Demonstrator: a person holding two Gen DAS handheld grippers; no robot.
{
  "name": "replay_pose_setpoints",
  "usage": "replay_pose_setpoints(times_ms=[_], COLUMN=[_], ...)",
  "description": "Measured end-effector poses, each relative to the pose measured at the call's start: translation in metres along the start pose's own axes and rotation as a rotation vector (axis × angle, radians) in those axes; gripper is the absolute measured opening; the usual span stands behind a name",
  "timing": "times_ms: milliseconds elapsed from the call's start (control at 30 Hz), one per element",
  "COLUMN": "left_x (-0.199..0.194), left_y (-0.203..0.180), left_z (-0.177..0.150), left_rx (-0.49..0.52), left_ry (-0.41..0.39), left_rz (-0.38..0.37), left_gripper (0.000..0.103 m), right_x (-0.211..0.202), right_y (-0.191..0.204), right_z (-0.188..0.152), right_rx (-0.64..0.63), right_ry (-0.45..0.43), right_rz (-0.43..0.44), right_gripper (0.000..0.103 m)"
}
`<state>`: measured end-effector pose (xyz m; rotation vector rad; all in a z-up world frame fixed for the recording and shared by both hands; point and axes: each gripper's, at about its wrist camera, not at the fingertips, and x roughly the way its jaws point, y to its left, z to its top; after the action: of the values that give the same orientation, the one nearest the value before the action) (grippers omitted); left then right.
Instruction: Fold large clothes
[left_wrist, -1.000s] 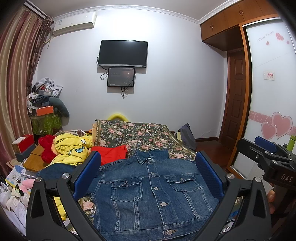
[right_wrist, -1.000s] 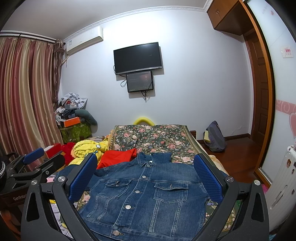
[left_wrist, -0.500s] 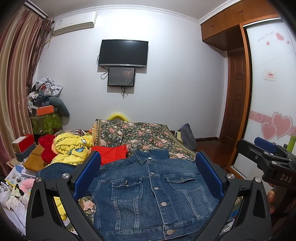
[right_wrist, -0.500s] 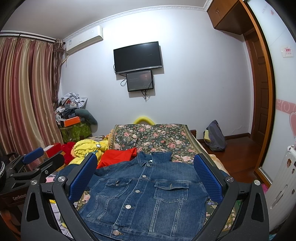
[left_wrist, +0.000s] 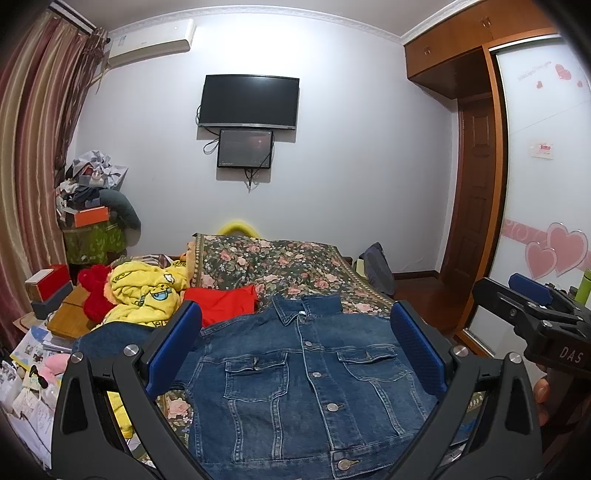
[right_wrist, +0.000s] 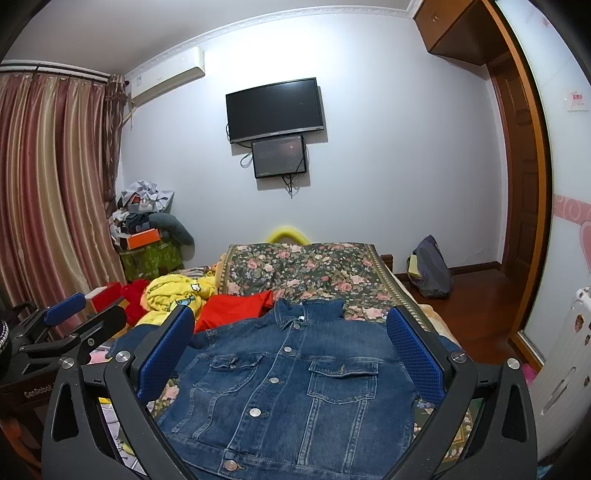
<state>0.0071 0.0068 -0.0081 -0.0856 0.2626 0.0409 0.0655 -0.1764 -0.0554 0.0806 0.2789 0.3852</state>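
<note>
A blue denim jacket (left_wrist: 306, 384) lies flat, front up and buttoned, collar away from me, on the floral bedspread (left_wrist: 280, 266); it also shows in the right wrist view (right_wrist: 291, 391). My left gripper (left_wrist: 295, 332) is open and empty, held above the jacket's near half. My right gripper (right_wrist: 291, 332) is open and empty, also above the jacket. Each gripper shows in the other's view: the right one (left_wrist: 532, 314) at the right edge, the left one (right_wrist: 70, 328) at the left edge. The jacket's sleeves are mostly hidden behind the fingers.
A red garment (left_wrist: 225, 302) and a yellow cartoon-print garment (left_wrist: 147, 291) lie left of the jacket. Boxes, books and toys (left_wrist: 44, 332) crowd the left side. A dark bag (left_wrist: 376, 269) sits on the floor at the right by the wooden door (left_wrist: 469, 229).
</note>
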Motion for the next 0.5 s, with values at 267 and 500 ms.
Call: replay_pose_setpoints(times_ms=[267, 500], left_x=[0.025, 0.058], left_y=[0.017, 0.046], left_z=[-0.002, -0.002], left_rx=[-0.03, -0.071], left_ry=[0.041, 0.084], left_rz=[0.036, 0.097], left_gripper=[0.102, 0.102], right_x=[0.022, 0.047], right_y=[0.005, 0.004], right_z=[0.0, 0.001], right_rx=[-0.006, -0.006], right_ry=[0.052, 0.119], right_rz=[0.013, 0.025], right_gripper=[0.103, 0.103])
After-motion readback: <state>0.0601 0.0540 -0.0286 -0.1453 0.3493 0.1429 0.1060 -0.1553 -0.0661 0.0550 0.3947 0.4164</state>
